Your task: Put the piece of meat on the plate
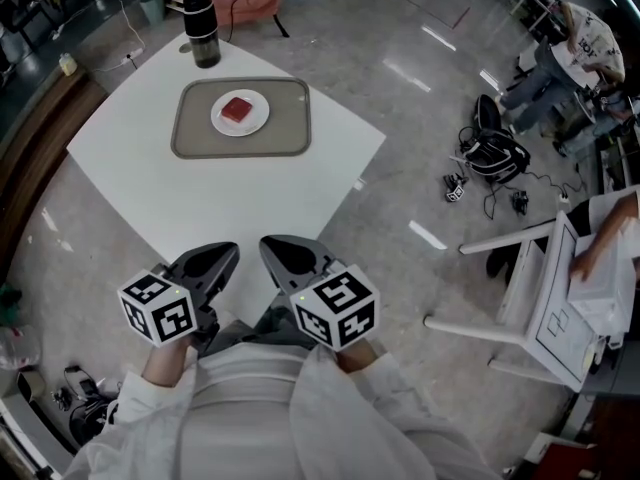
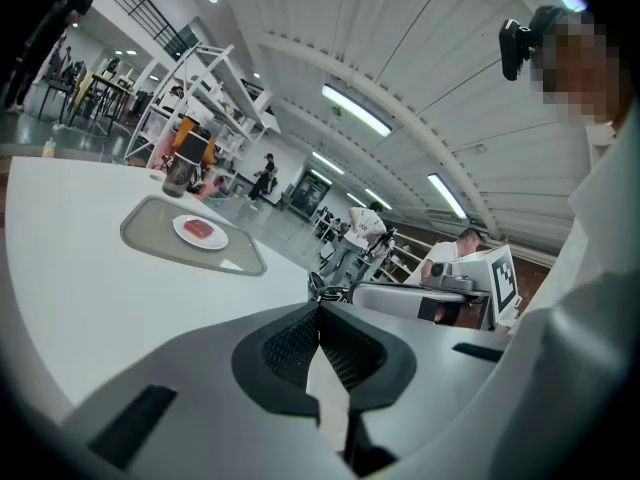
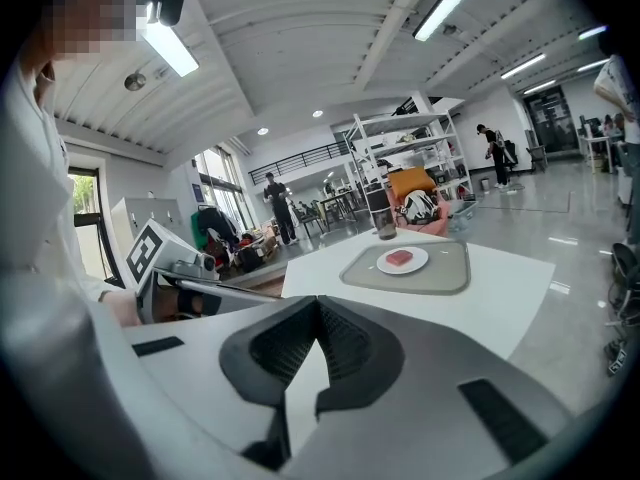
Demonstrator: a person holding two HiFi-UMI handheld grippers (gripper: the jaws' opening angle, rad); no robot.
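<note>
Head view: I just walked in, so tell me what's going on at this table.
A person holds the left gripper and the right gripper close to the body, at the near corner of the white table. Both are shut and empty. The piece of meat lies on the white plate, which sits on the grey tray across the table. A dark bottle stands beyond it. Neither gripper touches anything, so the task looks done.

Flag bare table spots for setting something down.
Free: the whole near half of the table, from the tray to the near corner, plus strips left and right of the tray. Crowded: the far corner, where the bottle stands just behind the tray; the plate with the meat takes the tray's middle.
</note>
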